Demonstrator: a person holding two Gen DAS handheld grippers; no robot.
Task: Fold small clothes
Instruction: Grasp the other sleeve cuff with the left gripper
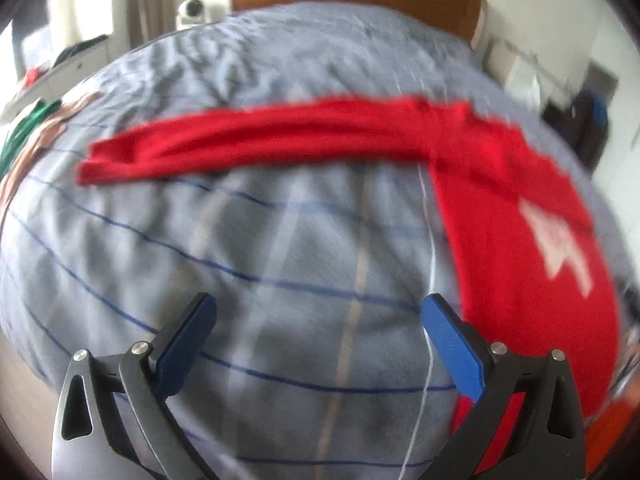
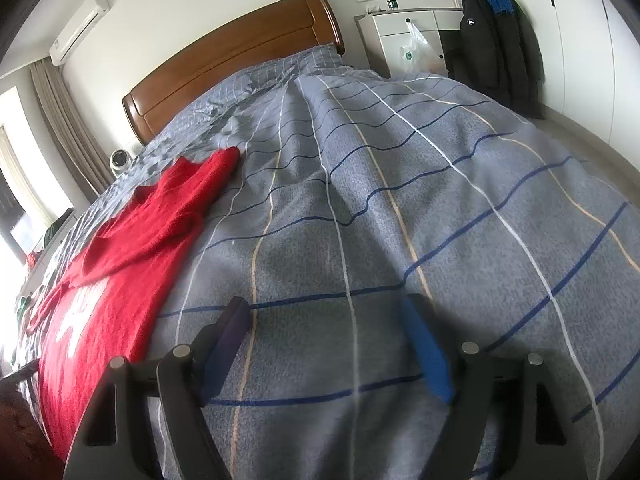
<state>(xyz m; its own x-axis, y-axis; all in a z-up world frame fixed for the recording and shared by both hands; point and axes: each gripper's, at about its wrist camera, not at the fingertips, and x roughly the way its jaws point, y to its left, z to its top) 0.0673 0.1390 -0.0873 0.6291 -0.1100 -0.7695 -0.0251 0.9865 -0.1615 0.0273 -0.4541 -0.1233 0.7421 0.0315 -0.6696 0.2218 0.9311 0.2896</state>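
A red long-sleeved top point(image 1: 520, 216) with a white print lies flat on the grey checked bedspread point(image 1: 256, 240). In the left wrist view its body runs down the right side and one sleeve stretches out to the left. My left gripper point(image 1: 320, 308) hangs open over bare bedspread, its right finger close to the top's edge, with nothing between the fingers. In the right wrist view the red top point(image 2: 132, 248) lies at the left, a sleeve reaching toward the headboard. My right gripper point(image 2: 324, 312) stands open above bare bedspread to the right of the top, holding nothing.
A wooden headboard point(image 2: 240, 52) closes the far end of the bed. A white cabinet point(image 2: 404, 36) with a plastic bag and a dark jacket point(image 2: 492, 44) stand beyond the bed's right side. Curtains, a window and a small white device point(image 2: 120, 160) are at the left.
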